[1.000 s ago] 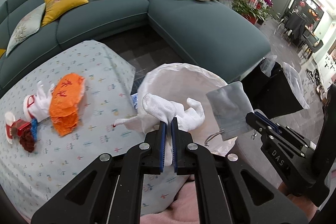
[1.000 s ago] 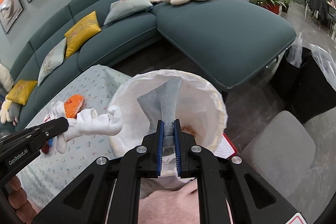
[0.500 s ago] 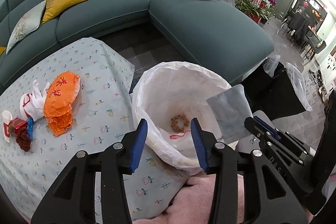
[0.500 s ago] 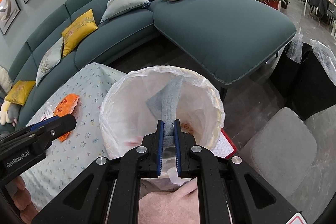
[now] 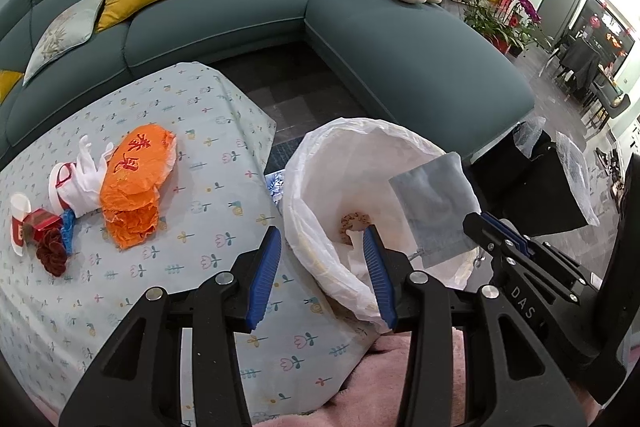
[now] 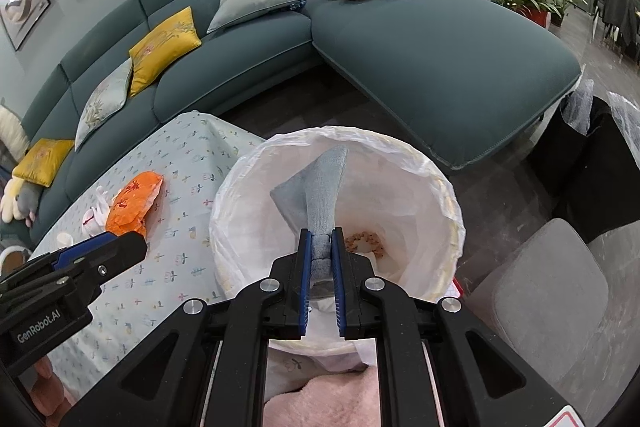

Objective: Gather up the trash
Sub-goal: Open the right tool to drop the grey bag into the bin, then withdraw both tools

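Since one second ago, the left gripper point(image 5: 322, 269) has released the white glove into the bin and its jaws now stand spread apart, empty, at the near rim of the round bin lined with a white plastic bag point(image 5: 320, 163). The right gripper point(image 6: 320, 259) stays clamped on the soft grey cloth pouch point(image 6: 316, 187), holding it by one end above the bin's mouth; in the left wrist view the pouch point(image 5: 434, 205) hangs at 3 o'clock from the left gripper.

Handling: the pouch appears light, limp and not fragile; it folds and flares away from the pinch. A grip at an edge or corner, as here, should suffice, and on release it would likely drop straight into the liner. A small brown ring-shaped item point(image 6: 364, 241) and something white lie at the bin's bottom.

Remaining trash lies on the pale blue flower-printed tablecloth point(image 5: 192, 195), at 10 o'clock from the left gripper: a crumpled orange plastic bag with red characters point(image 5: 134, 183), thin and probably slippery, best pinched at a raised fold; touching its left side, a white cloth glove point(image 5: 86, 175); farther left, a small red box point(image 5: 38, 229), a dark red rosette point(image 5: 52, 255), a blue scrap point(image 5: 68, 229) and a white paper cup point(image 5: 18, 223), clustered close together.
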A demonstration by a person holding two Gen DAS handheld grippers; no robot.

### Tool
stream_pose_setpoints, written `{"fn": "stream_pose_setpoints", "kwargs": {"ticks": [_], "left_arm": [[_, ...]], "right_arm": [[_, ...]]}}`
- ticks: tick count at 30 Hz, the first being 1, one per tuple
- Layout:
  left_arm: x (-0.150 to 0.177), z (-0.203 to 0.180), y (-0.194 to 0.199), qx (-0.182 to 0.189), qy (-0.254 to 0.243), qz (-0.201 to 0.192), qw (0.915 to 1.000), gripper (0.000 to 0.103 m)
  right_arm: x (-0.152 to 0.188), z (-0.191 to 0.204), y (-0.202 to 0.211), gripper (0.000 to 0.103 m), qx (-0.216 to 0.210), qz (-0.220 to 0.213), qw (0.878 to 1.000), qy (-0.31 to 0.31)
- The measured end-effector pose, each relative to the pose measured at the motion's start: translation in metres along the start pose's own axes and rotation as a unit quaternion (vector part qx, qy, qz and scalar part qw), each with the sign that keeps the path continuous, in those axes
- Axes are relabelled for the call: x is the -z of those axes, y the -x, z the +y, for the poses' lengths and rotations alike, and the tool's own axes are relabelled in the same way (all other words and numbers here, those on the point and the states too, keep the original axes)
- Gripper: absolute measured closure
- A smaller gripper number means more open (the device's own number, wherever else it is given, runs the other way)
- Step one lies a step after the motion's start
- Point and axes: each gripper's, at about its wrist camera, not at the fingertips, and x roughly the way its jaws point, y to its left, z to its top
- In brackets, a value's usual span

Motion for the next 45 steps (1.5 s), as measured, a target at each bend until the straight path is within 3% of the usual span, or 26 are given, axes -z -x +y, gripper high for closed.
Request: {"fn": "stream_pose_setpoints", "kwargs": {"ticks": [4, 7, 15, 30, 45], "left_arm": [[0.0, 0.008, 0.001, -0.004, 0.008, 0.0, 1.0, 0.06], [0.001, 0.014, 0.003, -0.01, 0.016, -0.004, 0.9998, 0.053], [0.004, 0.033, 0.01, -0.015, 0.035, -0.008, 0.9992, 0.051], [0.023, 0.089, 0.033, -0.038, 0.083, -0.019, 0.9956, 0.051], [0.05, 0.166, 0.058, -0.072, 0.148, -0.027, 0.9861, 0.041]], "right_arm": [[-0.002, 0.008, -0.001, 0.088, 0.003, -0.004, 1.0, 0.004], [-0.003, 0.012, 0.0, 0.086, 0.005, -0.006, 1.0, 0.006], [-0.005, 0.03, 0.008, 0.064, 0.009, -0.015, 1.0, 0.021], [0.003, 0.088, 0.02, 0.053, -0.01, -0.022, 0.997, 0.072], [0.023, 0.156, 0.026, 0.045, -0.032, -0.018, 0.991, 0.128]]}}
